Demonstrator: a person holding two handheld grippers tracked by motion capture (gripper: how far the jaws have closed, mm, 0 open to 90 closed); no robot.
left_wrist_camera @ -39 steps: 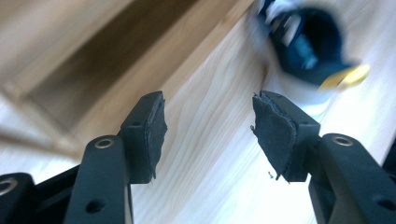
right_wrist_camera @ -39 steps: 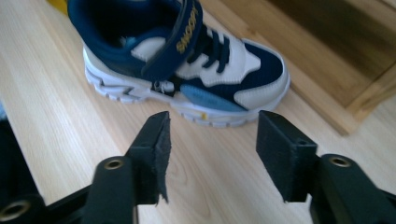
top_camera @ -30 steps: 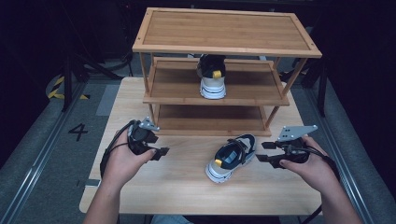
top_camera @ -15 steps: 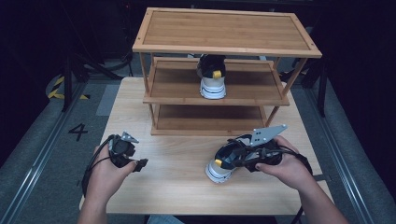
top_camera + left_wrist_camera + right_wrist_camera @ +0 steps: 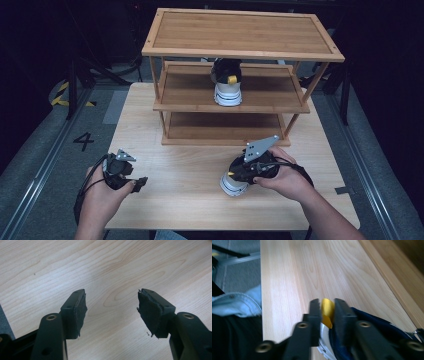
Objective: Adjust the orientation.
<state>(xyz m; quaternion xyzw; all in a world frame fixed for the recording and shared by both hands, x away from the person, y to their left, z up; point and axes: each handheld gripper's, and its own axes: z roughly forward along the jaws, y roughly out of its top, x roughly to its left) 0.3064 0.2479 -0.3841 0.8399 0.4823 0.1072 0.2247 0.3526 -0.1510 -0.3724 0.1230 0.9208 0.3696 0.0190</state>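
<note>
1. While I scan from the left, my left gripper [image 5: 141, 181] hangs over bare table [image 5: 190, 200] near its front left corner, jaws spread wide with nothing between the pads [image 5: 79, 312]; it sits well apart from either shoe.
2. At the middle, the wooden shoe rack [image 5: 240, 50] stands at the back of the table, and one sneaker [image 5: 227, 85] already rests on its middle shelf, heel end with the yellow tab toward me.
3. To the right, my right gripper [image 5: 239, 172] has just been closing its jaws, and in the right gripper view they now pinch the yellow heel tab [image 5: 327, 310] of the second sneaker [image 5: 233, 186], which lies on the table in front of the rack.
4. That sneaker's long axis looks to run from its heel, low and left, back under my right hand toward the rack, though the hand covers most of it.
5. I judge the right hand carries it: the free shelf space lies straight ahead and up, beside its mate.
</note>
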